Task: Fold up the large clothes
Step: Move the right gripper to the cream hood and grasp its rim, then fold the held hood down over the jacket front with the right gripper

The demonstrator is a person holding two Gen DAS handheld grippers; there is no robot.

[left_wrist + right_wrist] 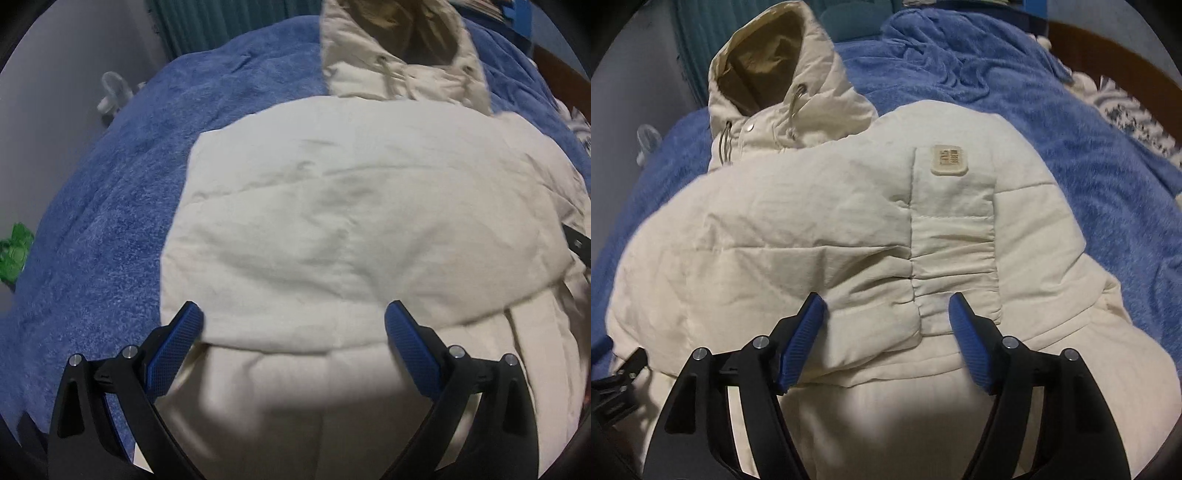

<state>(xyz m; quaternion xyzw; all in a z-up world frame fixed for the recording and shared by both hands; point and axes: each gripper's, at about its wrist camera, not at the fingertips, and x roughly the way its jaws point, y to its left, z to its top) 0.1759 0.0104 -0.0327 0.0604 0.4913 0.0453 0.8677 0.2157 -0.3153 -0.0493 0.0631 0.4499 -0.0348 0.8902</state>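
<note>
— Jacket status? Cream quilted puffer jacket (812,229) spread across fuzzy blue blanket (1071,155), folded panel lying directly beyond both tools.

— Right gripper (886,314)?
— Spread wide, nothing pinched; blue ribbed pads (801,343) hovering over gathered seam below small cream rectangular patch (948,158). No press on fabric visible.

— Left gripper (293,321)?
— Also wide, 2 blue textured pads (177,350) flanking folded edge of same jacket (351,206), holding nothing. Contact with cloth: cannot tell.

— Hood?
— Cream hood with tan lining (768,66), far ahead and left of right tool, drawcords (794,107) dangling; ahead and slightly right of left tool (399,48).

— Anything else?
— Green crumpled thing (14,254) far left of left tool, off blanket (110,184). Black piece of other gripper (617,380) at lower-left edge of right view.
</note>
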